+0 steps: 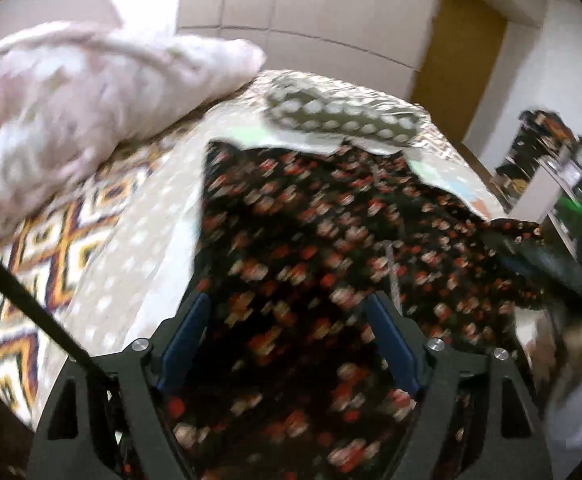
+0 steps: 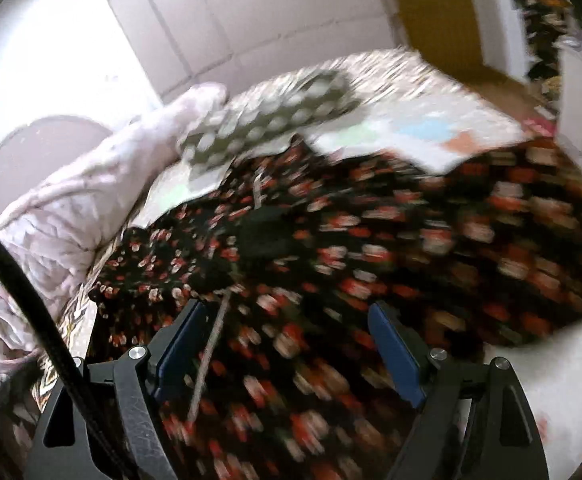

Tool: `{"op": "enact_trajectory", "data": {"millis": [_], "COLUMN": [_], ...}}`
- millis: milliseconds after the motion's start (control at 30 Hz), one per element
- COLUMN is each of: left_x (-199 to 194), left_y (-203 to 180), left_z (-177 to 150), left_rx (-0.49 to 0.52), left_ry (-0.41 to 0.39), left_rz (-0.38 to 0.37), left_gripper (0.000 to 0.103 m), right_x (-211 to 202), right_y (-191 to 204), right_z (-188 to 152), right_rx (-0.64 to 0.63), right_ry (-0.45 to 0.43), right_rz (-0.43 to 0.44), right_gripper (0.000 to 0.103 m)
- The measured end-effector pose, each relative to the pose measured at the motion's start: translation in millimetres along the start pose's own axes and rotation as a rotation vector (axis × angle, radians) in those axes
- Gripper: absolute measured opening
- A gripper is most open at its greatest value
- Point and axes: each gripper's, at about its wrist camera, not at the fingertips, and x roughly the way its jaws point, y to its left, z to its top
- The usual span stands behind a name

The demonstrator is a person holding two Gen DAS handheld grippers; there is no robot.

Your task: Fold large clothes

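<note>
Across the middle of both my views, one black floral garment [image 1: 311, 240] spread on the bed [image 1: 151, 216], my left gripper [image 1: 287, 316] and right gripper [image 2: 287, 320] both spread wide over it, one pink quilt [image 1: 71, 100] upper left, one dotted pillow [image 2: 267, 120], drawstring [image 2: 211, 340] clear only in right view.

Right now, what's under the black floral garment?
The floral garment lies over a pale dotted bedcover; a light sheet with pastel patches shows at its far edge. Whatever lies beneath its middle is covered.
</note>
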Motion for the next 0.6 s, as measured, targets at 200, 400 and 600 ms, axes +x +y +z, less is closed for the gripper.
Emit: {"op": "enact_trajectory", "data": {"millis": [200, 400, 600], "left_x": [-9, -11, -9], "left_y": [44, 60, 66], "left_z": [-33, -43, -45], "left_rx": [-0.083, -0.096, -0.12], "left_ry": [0.017, -0.007, 0.01], "left_rz": [-0.008, 0.012, 0.024], "left_gripper": [0.08, 0.08, 0.08], "right_x": [106, 136, 138], "right_y": [-1, -2, -4], "right_z": [19, 33, 47], "right_rx": [0.215, 0.343, 0.362], "right_ry": [0.18, 0.127, 0.133], "right_rz": [0.023, -0.01, 0.044], "right_gripper": [0.073, 0.073, 0.006]}}
